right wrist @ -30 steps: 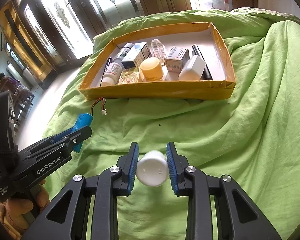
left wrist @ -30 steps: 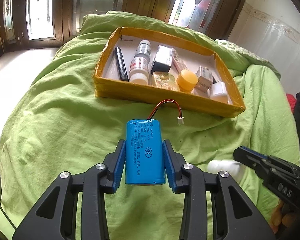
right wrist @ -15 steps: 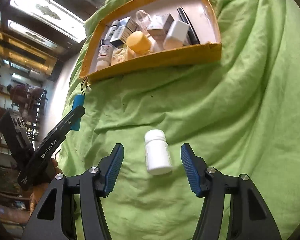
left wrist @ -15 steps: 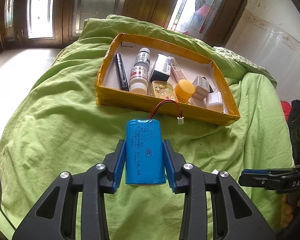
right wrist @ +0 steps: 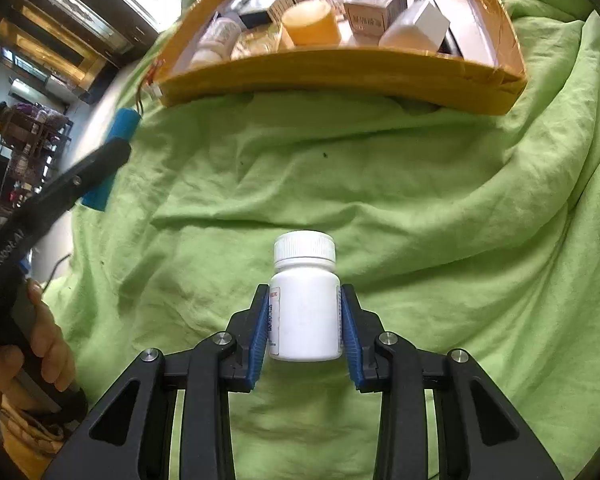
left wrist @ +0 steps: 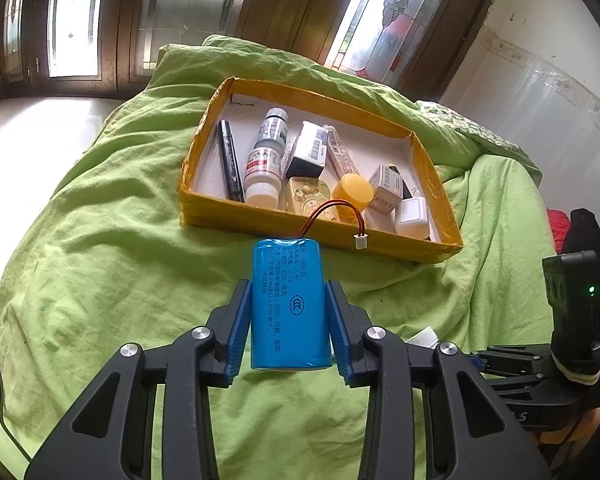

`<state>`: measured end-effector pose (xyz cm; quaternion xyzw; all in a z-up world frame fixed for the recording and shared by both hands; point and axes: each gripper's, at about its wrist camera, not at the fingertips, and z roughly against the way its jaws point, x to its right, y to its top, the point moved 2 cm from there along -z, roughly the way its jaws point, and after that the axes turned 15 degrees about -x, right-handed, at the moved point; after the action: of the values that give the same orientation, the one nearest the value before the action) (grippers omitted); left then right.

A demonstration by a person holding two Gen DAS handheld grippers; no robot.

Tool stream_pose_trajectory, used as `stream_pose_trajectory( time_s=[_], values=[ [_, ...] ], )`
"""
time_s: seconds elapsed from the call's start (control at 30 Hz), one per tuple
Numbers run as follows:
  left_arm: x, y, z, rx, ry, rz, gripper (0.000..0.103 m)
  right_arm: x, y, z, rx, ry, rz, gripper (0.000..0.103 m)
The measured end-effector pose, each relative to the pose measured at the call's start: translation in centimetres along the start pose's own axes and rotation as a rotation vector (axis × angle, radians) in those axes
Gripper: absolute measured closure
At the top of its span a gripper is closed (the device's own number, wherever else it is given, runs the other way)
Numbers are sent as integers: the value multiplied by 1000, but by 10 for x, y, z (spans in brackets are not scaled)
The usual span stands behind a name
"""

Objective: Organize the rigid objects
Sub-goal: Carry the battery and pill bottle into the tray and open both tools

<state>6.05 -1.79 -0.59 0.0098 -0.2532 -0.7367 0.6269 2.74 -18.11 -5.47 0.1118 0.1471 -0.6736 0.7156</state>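
Closing right gripper (right wrist: pixel 305 330) on white bottle (right wrist: pixel 305 308): jaws closing, bottle between pads, cap pointing away from me toward yellow tray (right wrist: pixel 340 76), long axis along fingers. I hold blue battery pack (left wrist: pixel 288 304) pinched in left gripper (left wrist: pixel 288 322), also lengthwise, wires toward tray (left wrist: pixel 312 228). Tray lies straight ahead of both claws on green bedcover (right wrist: pixel 420 184); my judgement: left hand nearer tray wall, so it drops first.

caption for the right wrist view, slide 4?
Right hand-held gripper closing around white pill bottle on green bedsheet, yellow tray beyond.
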Motion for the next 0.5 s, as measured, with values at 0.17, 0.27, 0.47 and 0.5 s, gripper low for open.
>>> stream_pose_trajectory(
  time_s=[0.17,0.27,0.47,0.5],
  values=[
    [10,34,16,35,11,-20,69,-4,15,48,170,56,-32,73],
    [15,56,19,52,4,-30,69,-2,30,65,236,89,-66,73],
    [32,92,12,55,-13,-57,69,21,62,90,325,107,-140,73],
    [36,98,8,52,-18,-63,69,28,66,95,339,106,-154,73]
  ],
)
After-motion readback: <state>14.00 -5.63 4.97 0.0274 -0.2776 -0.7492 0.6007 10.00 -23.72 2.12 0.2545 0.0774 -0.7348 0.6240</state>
